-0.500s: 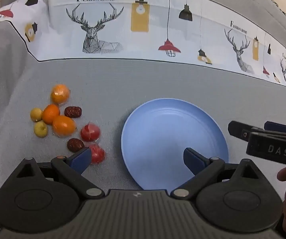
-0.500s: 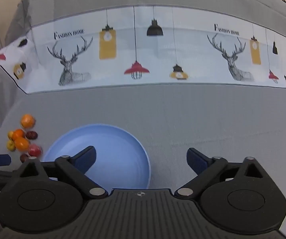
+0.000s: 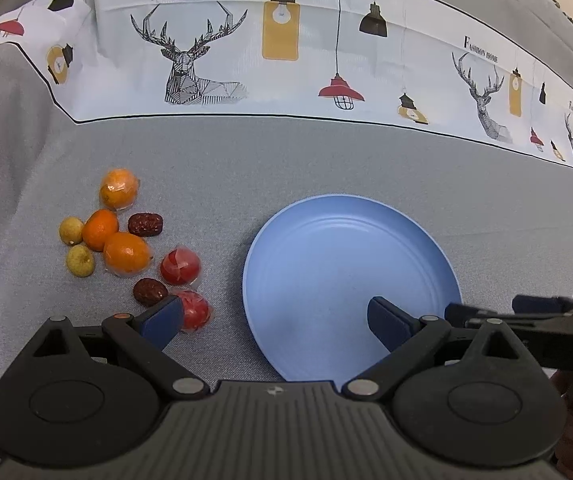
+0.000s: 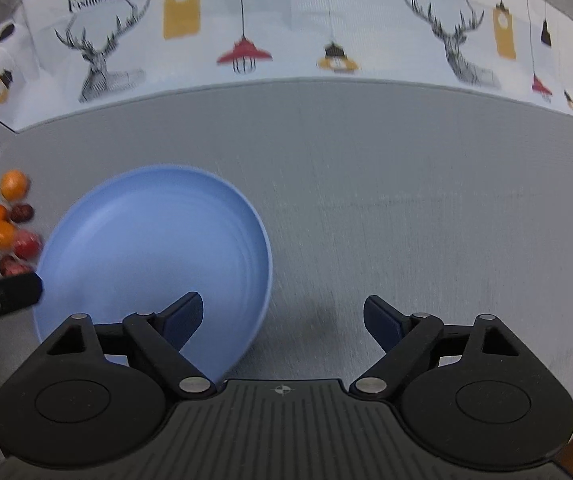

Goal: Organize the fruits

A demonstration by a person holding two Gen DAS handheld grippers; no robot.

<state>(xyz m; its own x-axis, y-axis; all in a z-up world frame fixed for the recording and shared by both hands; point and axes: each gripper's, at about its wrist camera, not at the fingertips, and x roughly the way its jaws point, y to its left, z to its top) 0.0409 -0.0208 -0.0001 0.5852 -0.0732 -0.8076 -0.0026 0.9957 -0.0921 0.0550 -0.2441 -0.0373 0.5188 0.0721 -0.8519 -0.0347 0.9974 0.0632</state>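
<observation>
A: Left gripper [image 3: 274, 322] spread wide, holding nothing. Right gripper [image 4: 282, 320] likewise wide and empty, poised over bare gray desk [image 4: 426, 208].

B: Biggest first: blue plate [image 3: 350, 248] lay empty, probably set centrally as the destination. Then fruit cluster [image 3: 134, 248] sat left of the plate, apart from it: oranges, wrapped red fruits, dark dates, small yellow ones. Nothing sorted yet.

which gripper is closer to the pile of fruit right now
Left. The left gripper hangs open with one finger beside the nearest red fruit of the pile of fruit. The right gripper, also open, sits beyond the blue plate.
</observation>
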